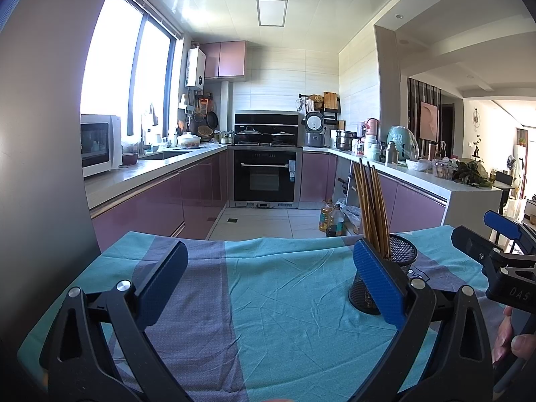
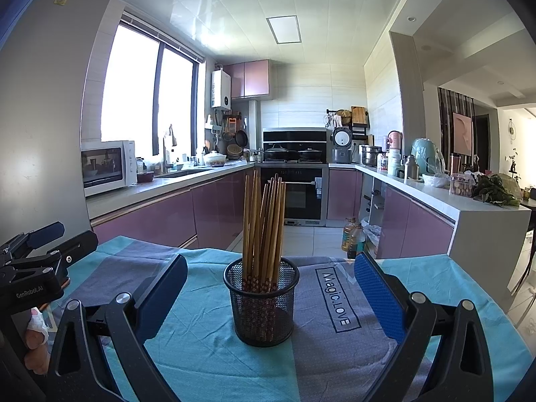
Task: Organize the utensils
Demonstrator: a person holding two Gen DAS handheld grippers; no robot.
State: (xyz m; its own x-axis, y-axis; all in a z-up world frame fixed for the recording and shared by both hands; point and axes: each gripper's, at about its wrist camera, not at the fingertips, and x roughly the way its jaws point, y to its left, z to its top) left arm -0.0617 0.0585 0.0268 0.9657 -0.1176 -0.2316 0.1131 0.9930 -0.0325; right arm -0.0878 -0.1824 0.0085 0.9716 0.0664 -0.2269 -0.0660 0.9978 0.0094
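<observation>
A black mesh cup stands upright on the teal and grey cloth, with several wooden chopsticks standing in it. My right gripper is open, its blue pads either side of the cup and a little short of it, holding nothing. In the left wrist view the same mesh cup and chopsticks sit behind the right pad. My left gripper is open over bare cloth, to the left of the cup. Each gripper shows at the edge of the other's view: right gripper, left gripper.
The table stands at the mouth of a kitchen with purple cabinets on both sides and an oven at the back. Oil bottles stand on the floor past the table's far edge. A grey wall rises close on the left.
</observation>
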